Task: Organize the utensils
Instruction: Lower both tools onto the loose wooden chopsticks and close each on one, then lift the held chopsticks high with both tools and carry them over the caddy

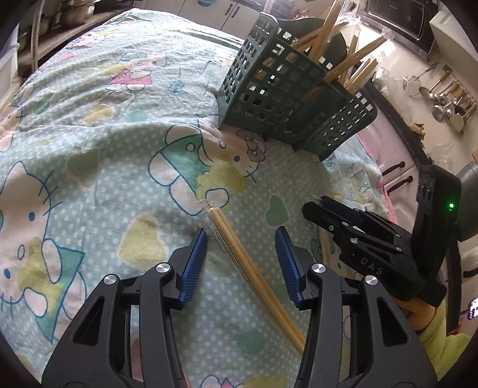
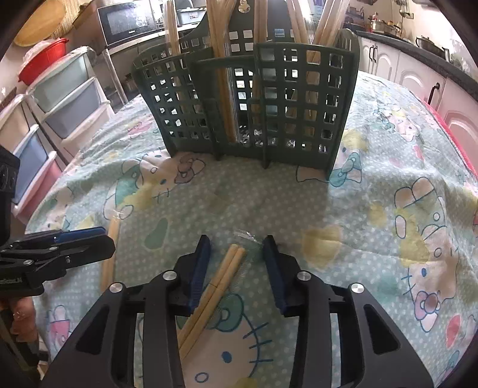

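Note:
A pair of wooden chopsticks (image 1: 254, 274) in a clear plastic sleeve lies on the cartoon-print cloth. My left gripper (image 1: 241, 231) straddles it, jaws open, blue pads clear of the wood on both sides. A second sleeved pair (image 2: 221, 280) lies between the jaws of my right gripper (image 2: 237, 240), which is also open with gaps at both pads. A dark green lattice utensil holder (image 1: 269, 89) (image 2: 248, 119) stands upright beyond both, with several chopsticks leaning in its compartments. In the right wrist view the left gripper (image 2: 101, 235) sits low at the left, over its pair (image 2: 110, 247).
The cloth (image 1: 89, 134) covers the whole table and is slightly wrinkled. Stacked plastic drawers (image 2: 44, 119) and a microwave (image 2: 128, 21) stand past the table's left side. Ladles and strainers (image 1: 445, 98) hang on the far wall. A yellow-green sleeve (image 1: 439, 334) shows behind the right gripper.

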Tool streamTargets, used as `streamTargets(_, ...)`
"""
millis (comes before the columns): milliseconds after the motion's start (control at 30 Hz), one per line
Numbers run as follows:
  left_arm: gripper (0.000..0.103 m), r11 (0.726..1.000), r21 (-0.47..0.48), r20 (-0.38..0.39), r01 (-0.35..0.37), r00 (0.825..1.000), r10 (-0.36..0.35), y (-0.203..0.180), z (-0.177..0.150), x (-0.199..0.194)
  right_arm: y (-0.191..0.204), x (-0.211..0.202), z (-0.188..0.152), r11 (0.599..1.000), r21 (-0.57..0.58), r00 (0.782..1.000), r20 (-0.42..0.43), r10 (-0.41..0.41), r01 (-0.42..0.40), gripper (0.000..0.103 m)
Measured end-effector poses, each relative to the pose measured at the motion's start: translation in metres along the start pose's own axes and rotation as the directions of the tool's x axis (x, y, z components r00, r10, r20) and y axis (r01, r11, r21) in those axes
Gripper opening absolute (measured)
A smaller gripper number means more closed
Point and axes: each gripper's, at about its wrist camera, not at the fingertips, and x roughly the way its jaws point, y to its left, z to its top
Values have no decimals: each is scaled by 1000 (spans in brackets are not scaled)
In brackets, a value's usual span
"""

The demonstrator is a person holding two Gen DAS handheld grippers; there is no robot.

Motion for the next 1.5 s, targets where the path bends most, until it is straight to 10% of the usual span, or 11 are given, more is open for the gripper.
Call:
streamTargets(500,14,993,32,21,-113,993,113,2,21,19,-22,-9,-11,997,75,999,28,30,-32,11)
streamTargets(933,5,999,29,83,-21,996,18,-5,32,-5,-32,-54,1,989,112,984,157,79,-98,6)
streamTargets(1500,3,983,180,296,22,952,-76,-72,66,-73,-26,-129,27,991,76,923,377,75,-111,6)
